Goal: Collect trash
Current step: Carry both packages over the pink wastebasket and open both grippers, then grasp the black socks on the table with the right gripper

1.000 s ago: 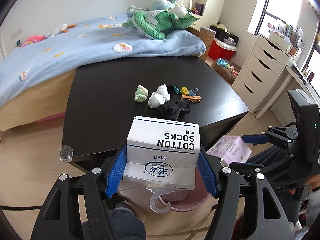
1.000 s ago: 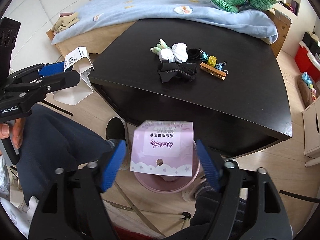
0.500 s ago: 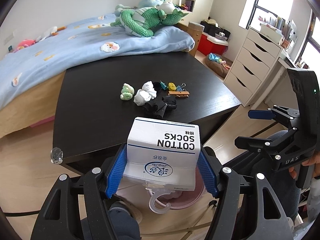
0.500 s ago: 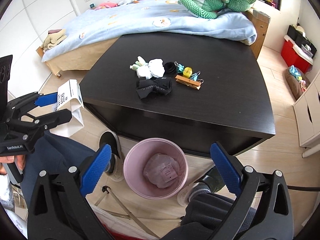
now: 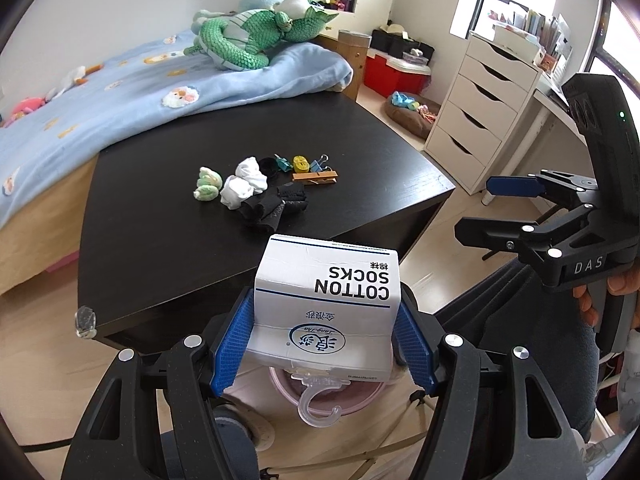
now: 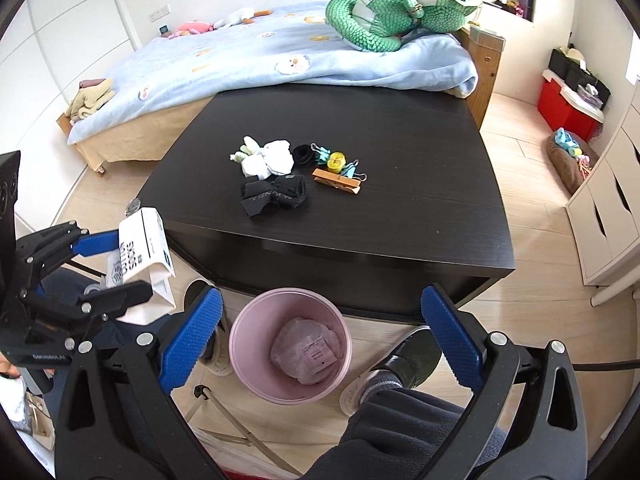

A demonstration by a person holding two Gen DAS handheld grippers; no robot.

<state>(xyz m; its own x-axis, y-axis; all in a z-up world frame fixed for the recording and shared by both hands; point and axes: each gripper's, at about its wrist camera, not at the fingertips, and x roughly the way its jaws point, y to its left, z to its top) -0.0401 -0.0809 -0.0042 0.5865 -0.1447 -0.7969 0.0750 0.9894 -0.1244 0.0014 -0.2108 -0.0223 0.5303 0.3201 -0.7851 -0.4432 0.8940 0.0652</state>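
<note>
Left gripper [image 5: 326,344] is clamped on the sock box [image 5: 328,300], box's long axis across the fingers, hook end toward the camera. The bin [image 6: 290,344] shows at 6 o'clock beneath the box in the left view. Right gripper [image 6: 320,338] is spread wide and empty, directly over the bin, which holds a pink wrapper [image 6: 306,354]. Judgement: left arm carries the next drop; from the right view the box [image 6: 142,258] sits at 10 o'clock from the bin.

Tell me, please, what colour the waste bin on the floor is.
The waste bin is pale pink, clearest in the right wrist view.
</note>
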